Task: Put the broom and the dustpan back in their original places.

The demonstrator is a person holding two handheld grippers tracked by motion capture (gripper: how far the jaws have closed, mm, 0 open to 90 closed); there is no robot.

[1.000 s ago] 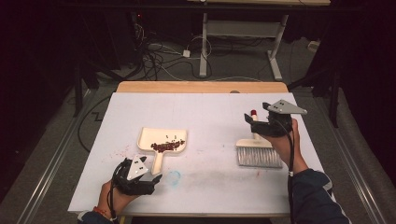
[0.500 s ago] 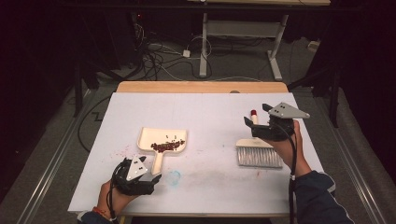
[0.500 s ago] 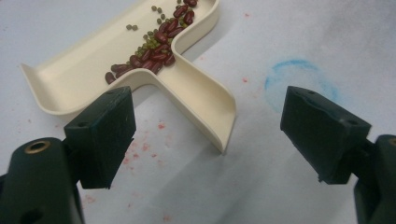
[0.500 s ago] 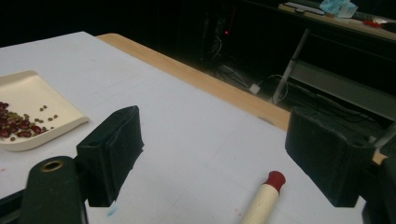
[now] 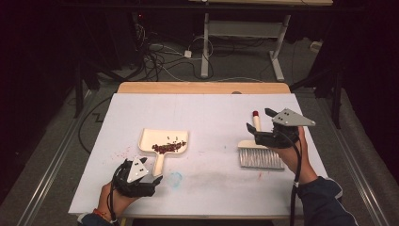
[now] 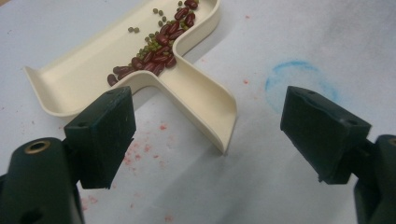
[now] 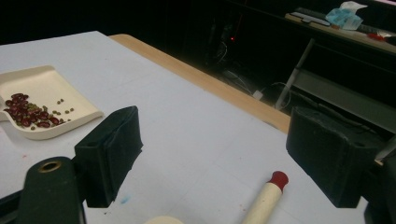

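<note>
Cream dustpan point(image 5: 164, 141) holds beans point(image 5: 165, 148); the left gripper point(image 6: 212, 126) sits open-fingered at its handle. The right gripper point(image 5: 269, 128), fingers open, hovers over the brush point(image 5: 260, 153).

Black grippers point(image 5: 263, 128), grey triangular plates, trailing cables, navy sleeves

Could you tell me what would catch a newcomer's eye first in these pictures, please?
Most striking is the cream dustpan near the middle of the white table, holding a heap of red and green beans. The left tool sits open just behind its handle. On the right lies a brush with a red-tipped handle, the right tool open above it.
</note>
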